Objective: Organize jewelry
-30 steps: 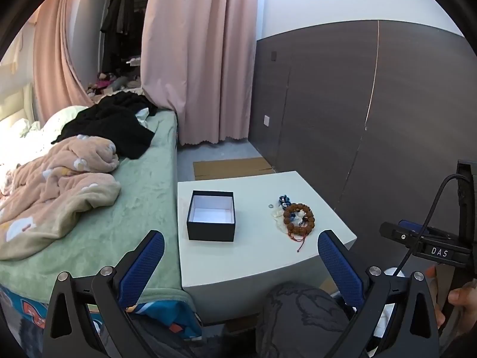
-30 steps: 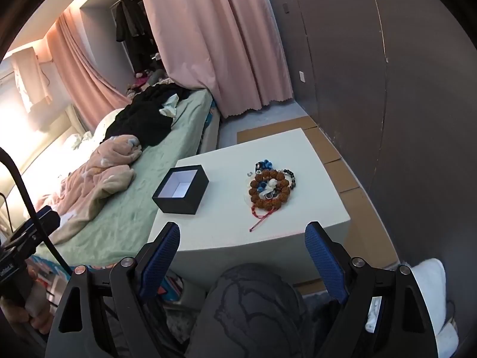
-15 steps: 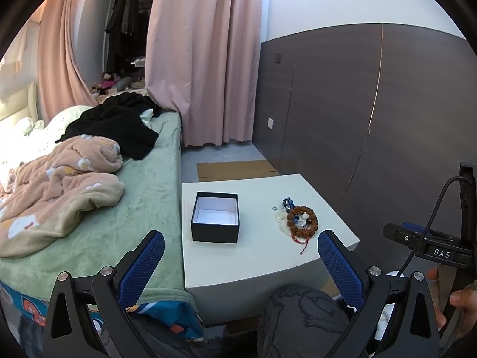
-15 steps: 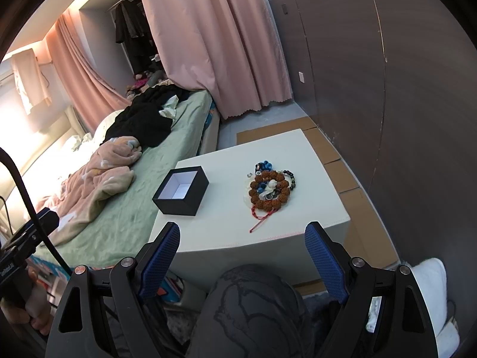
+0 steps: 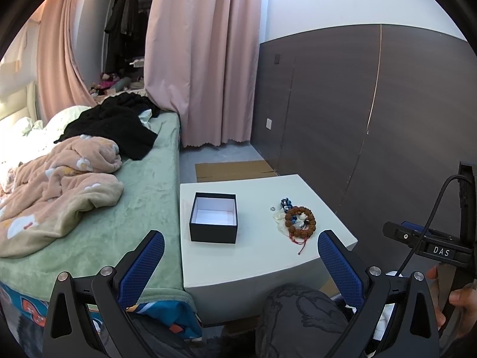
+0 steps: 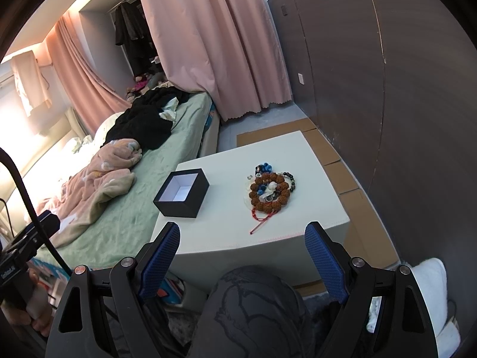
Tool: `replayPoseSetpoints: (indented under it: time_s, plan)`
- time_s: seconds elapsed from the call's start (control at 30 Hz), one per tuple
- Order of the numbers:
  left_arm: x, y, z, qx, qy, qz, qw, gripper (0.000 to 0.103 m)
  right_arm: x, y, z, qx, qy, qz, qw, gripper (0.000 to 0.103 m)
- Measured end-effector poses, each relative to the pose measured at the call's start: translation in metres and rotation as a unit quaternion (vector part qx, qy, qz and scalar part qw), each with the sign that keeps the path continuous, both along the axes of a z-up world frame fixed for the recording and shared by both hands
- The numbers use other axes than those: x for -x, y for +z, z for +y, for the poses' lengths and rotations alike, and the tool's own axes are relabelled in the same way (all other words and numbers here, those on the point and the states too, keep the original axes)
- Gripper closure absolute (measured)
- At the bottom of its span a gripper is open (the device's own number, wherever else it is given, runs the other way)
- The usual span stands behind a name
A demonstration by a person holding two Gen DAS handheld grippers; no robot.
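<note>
On the far left, a bed (image 5: 143, 208) is covered with a soft green sheet. A fluffy pink blanket (image 5: 59, 179) is bunched up on it, and a heap of black clothes (image 5: 113, 128) is piled further back. Long pink curtains (image 5: 202, 59) are hung in smooth folds behind the bed.

Just beside the bed, a low white table (image 5: 253, 262) with a flat, smooth top is seen. On its left part, a square black box (image 5: 213, 222) is placed upright with no lid on it. Its inside is white and nothing is seen in it.

To the right of the box, and apart from it, a small heap of jewelry (image 5: 295, 217) is laid on the table. A ring of round, bumpy brown beads (image 6: 269, 191) is seen on top, with a thin red string (image 6: 262, 219) trailing toward the near edge. Blue beads (image 6: 263, 168), dark beads (image 6: 290, 180) and a tiny silver ring (image 5: 272, 208) are touching or just beside the heap.

The left gripper (image 5: 240, 256) is held low in front of the table, fingers spread wide apart, with nothing between the rough blue pads (image 5: 140, 271). The right gripper (image 6: 241, 249) is held the same way, fingers wide apart, nothing gripped. A dark wall panel (image 5: 372, 119) with a smooth wood look is seen on the right.
</note>
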State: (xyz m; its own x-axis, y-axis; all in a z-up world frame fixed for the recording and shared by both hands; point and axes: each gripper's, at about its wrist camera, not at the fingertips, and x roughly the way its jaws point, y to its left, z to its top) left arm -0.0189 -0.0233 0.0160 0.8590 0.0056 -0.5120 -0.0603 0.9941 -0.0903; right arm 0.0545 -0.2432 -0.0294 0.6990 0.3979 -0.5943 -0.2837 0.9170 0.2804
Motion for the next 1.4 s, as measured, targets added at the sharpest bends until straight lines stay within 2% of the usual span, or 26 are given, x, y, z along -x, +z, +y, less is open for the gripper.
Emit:
replayPoseSetpoints:
  time_s: [0.87,1.4]
  plan:
    - [-0.002,0.006,0.0,0.006,-0.02,-0.011,0.9997,0.0,0.0,0.01,-0.007,0.0,-0.016,-0.009,1.0,0.017]
    - [-0.028,-0.011,-0.004,0.036,-0.037,0.021,0.9985,0.0,-0.003,0.002,-0.012,0.009,-0.047,-0.017,0.999,0.017]
